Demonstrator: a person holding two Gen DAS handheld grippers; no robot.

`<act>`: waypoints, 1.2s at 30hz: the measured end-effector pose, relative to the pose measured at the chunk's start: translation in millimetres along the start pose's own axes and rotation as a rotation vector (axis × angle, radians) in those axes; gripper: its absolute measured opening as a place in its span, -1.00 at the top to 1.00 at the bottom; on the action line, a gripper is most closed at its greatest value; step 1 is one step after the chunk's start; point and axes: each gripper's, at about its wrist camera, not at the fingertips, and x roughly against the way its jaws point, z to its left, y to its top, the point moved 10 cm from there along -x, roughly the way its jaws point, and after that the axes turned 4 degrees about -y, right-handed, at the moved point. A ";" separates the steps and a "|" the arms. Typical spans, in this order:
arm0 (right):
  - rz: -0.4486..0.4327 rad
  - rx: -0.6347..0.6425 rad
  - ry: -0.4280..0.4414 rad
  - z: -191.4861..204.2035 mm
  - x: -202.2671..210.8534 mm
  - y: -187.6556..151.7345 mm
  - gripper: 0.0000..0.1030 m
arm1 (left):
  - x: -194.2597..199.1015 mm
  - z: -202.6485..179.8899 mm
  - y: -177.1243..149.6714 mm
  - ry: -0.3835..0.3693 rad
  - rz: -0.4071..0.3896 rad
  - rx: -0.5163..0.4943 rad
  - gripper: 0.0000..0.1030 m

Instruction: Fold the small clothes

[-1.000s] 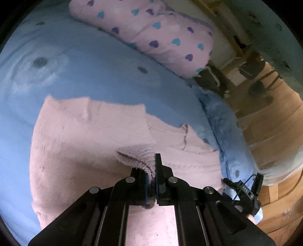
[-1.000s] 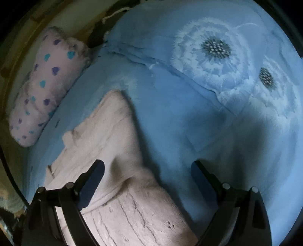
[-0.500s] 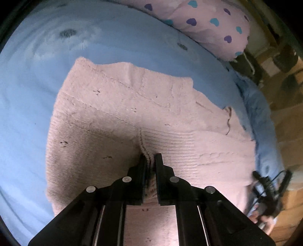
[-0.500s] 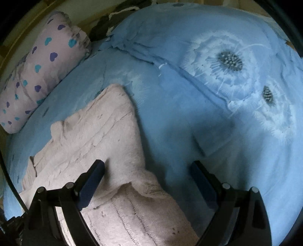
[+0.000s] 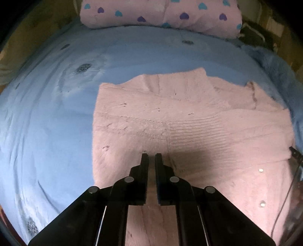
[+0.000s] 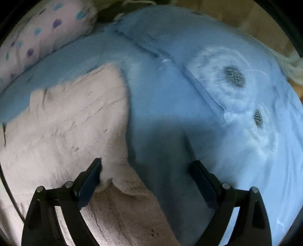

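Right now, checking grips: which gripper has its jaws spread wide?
The right gripper: jaws wide apart over the sweater edge. The left gripper is shut.

A bed filled both views, covered with a blue sheet (image 5: 47, 123) printed with white dandelions; a pink pillow (image 5: 161, 13) with hearts lay at its far edge; brown wood (image 6: 246, 22) showed behind; light was dim.

one pink sweater (image 5: 189, 123), one heart-print pillow (image 5: 161, 13), one blue bedsheet (image 5: 47, 123), two tongs.
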 end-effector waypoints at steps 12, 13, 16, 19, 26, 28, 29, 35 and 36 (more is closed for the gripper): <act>-0.025 -0.088 0.310 -6.5 96.1 -35.4 -0.71 | 60.2 57.9 -94.5 -0.242 -0.086 0.496 1.00; -0.031 -0.076 0.315 -7.8 101.4 -40.4 -0.71 | 64.4 57.6 -98.4 -0.249 -0.088 0.479 1.00; -0.067 0.000 0.296 -13.1 117.5 -58.7 -0.71 | 90.4 50.8 -107.1 -0.238 -0.166 0.319 1.00; -0.120 0.093 0.260 -26.8 133.5 -77.0 -0.71 | 106.1 38.8 -121.0 -0.290 -0.177 0.207 0.98; -0.113 0.156 0.157 -72.1 144.3 -113.8 -0.71 | 131.7 16.9 -161.1 -0.448 -0.139 0.130 0.69; -0.078 0.150 0.120 -89.8 138.9 -127.3 -0.71 | 134.5 16.9 -175.5 -0.456 -0.123 0.148 0.60; -0.064 0.143 0.110 -97.7 136.3 -133.9 -0.71 | 130.1 24.7 -185.0 -0.414 -0.106 0.168 0.54; 0.045 0.089 0.196 -112.4 123.3 -182.4 -0.71 | 113.2 34.5 -225.3 -0.355 -0.021 0.232 0.54; 0.026 0.089 0.197 -111.6 125.8 -188.0 -0.71 | 115.2 33.5 -228.3 -0.365 -0.029 0.244 0.54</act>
